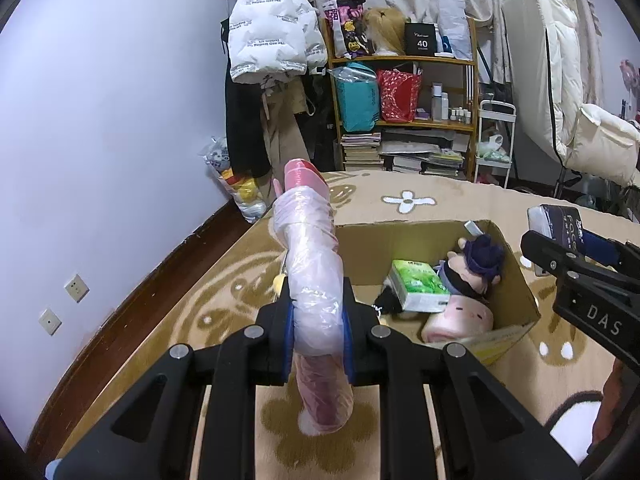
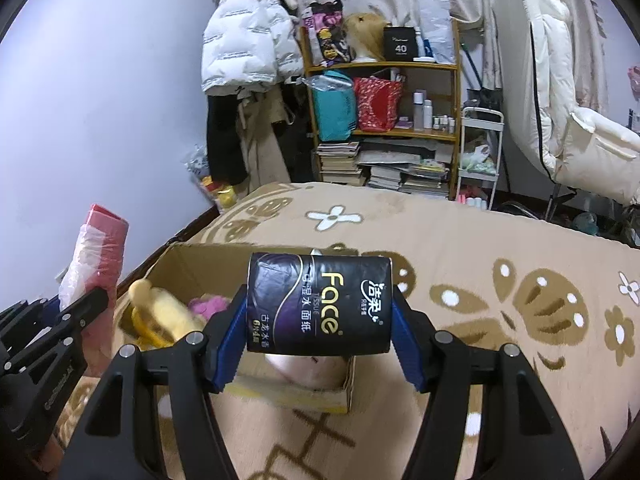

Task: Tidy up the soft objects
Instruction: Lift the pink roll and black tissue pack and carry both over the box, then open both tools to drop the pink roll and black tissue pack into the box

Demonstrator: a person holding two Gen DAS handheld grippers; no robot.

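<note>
A: Cardboard box, open-topped and brown (image 1: 516, 276), sits at centre right of the left wrist view on the tan flower-patterned carpet (image 1: 400, 200). What is in it?

B: A green-and-white soft tissue pack (image 1: 420, 286), a plush doll with dark purple hair (image 1: 476, 266) and a pale pink plush with a small face (image 1: 458, 318), all touching one another near the box's right side.

A: And the left gripper (image 1: 318, 336)?

B: Its blue-padded fingers (image 1: 289, 340) are closed tight around a long pink soft roll wrapped in clear plastic film (image 1: 312, 272). The roll runs from low centre up to the middle of the frame, left of the box. In the right wrist view it shows at the left edge (image 2: 100, 256).

A: The right gripper (image 2: 318, 332)?

B: Its fingers (image 2: 230, 336) stand fairly wide apart, pressing both ends of a dark navy tissue pack printed "Face" (image 2: 318, 304). That pack hangs at frame centre, above the box (image 2: 180, 264). In the left wrist view it appears at the right edge (image 1: 560, 224).

A: Anything else in the box from that side?

B: A yellow plush (image 2: 164, 316) and something pink and fluffy (image 2: 210, 306), both blurred. A wooden shelf unit (image 1: 404, 92) stands at upper centre.
</note>
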